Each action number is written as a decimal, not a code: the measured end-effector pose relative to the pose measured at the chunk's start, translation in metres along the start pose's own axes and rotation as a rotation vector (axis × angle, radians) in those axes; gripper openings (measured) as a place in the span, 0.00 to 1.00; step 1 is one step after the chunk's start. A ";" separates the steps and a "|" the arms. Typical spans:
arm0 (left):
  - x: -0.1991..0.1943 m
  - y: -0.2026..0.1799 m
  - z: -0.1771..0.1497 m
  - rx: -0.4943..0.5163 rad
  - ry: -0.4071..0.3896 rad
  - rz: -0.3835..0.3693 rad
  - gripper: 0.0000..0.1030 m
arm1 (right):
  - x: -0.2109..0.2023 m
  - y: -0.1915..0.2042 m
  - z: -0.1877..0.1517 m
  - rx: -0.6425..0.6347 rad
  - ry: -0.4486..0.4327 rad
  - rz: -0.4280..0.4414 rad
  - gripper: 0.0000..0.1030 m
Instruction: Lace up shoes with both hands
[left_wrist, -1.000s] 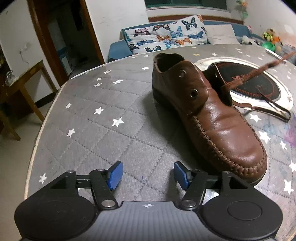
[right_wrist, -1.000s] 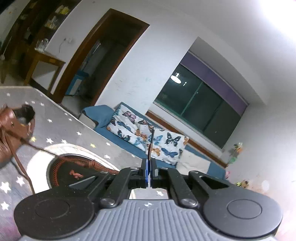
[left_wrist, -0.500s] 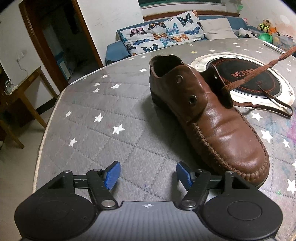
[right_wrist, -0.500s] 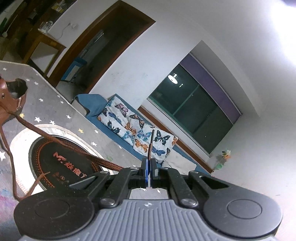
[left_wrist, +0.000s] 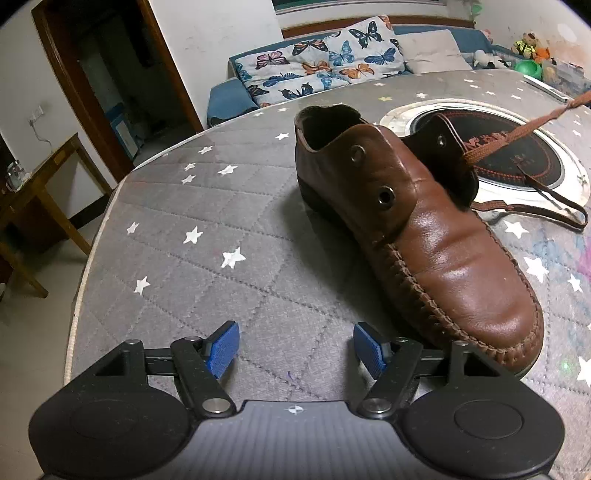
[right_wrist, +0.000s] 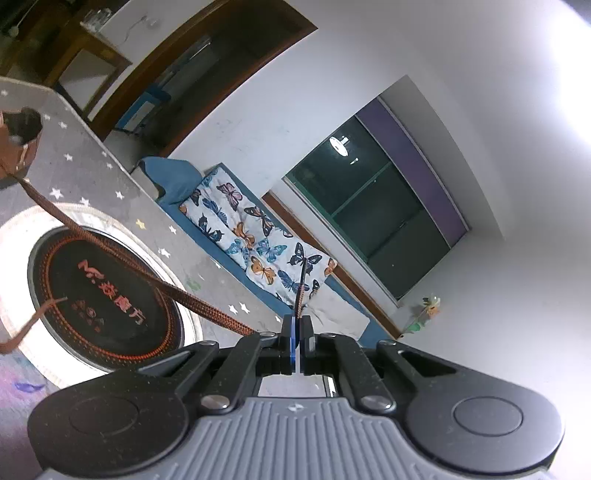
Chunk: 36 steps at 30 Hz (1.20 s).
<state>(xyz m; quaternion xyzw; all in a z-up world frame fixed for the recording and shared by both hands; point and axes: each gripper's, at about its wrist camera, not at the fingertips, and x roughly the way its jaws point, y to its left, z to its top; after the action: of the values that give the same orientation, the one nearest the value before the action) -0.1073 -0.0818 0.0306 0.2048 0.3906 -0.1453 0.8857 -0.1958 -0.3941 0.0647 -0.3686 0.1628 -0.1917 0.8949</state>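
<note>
A brown leather shoe (left_wrist: 424, 229) lies on the grey star-patterned table cover (left_wrist: 229, 236), toe toward the lower right in the left wrist view. Its brown lace (left_wrist: 517, 134) leaves the far-side eyelet and runs taut up to the right; its other end (left_wrist: 535, 210) loops slack on the table. My left gripper (left_wrist: 295, 347) hovers open over bare cloth, left of the toe, with nothing between its blue pads. In the right wrist view my right gripper (right_wrist: 296, 325) is shut on the lace (right_wrist: 140, 273), whose dark tip (right_wrist: 302, 280) sticks up past the pads. The shoe's heel (right_wrist: 16, 147) sits at the far left.
A round black induction hob (left_wrist: 517, 162) in a white ring is set in the table behind the shoe. A sofa with butterfly cushions (left_wrist: 325, 62) stands beyond the table edge. A wooden side table (left_wrist: 33, 184) and a doorway are at the left.
The left gripper's jaws have spread a little wider. The right gripper has rolled and sunk slightly while still holding the lace, which now stretches longer and tauter from the shoe.
</note>
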 end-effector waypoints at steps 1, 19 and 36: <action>-0.001 0.000 0.001 0.001 -0.003 0.000 0.70 | 0.001 0.000 -0.001 -0.001 0.004 -0.002 0.01; 0.003 -0.002 0.003 0.017 0.006 0.011 0.74 | 0.006 0.000 -0.006 0.026 0.018 0.006 0.01; 0.002 0.000 0.003 0.020 -0.007 0.012 0.76 | -0.014 0.043 0.043 0.027 -0.133 0.198 0.01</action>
<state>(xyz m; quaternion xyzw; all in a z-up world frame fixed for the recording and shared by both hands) -0.1037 -0.0839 0.0308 0.2155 0.3849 -0.1445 0.8857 -0.1793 -0.3337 0.0643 -0.3505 0.1364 -0.0797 0.9231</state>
